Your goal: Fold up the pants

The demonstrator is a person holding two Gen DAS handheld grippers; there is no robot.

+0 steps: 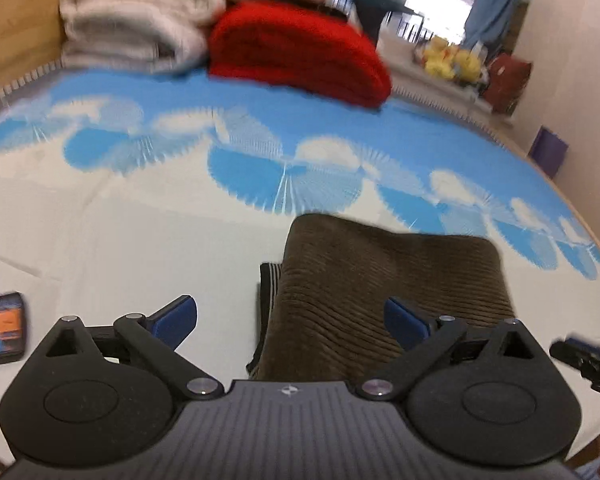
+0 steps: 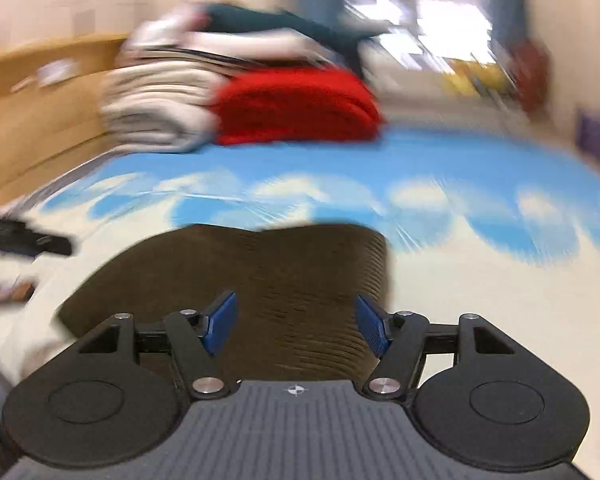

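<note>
While I hover over the bed (image 1: 100,220), the folded brown pants (image 1: 380,280) lie on the cream and blue sheet | my left gripper (image 1: 291,320) gapes wide, empty | my right gripper (image 2: 296,322) is parted, pads off the cloth | red blanket (image 1: 296,56) beyond.

Left gripper (image 1: 291,322) and right gripper (image 2: 296,326): each is built on a grey ribbed body marked with a small white cross-in-circle emblem. Two black rounded housings with circular recesses are set at either side. Black link arms are joined by silver screws. The fingers (image 1: 176,320) are faced with blue pads (image 2: 370,328), finely ridged.
</note>
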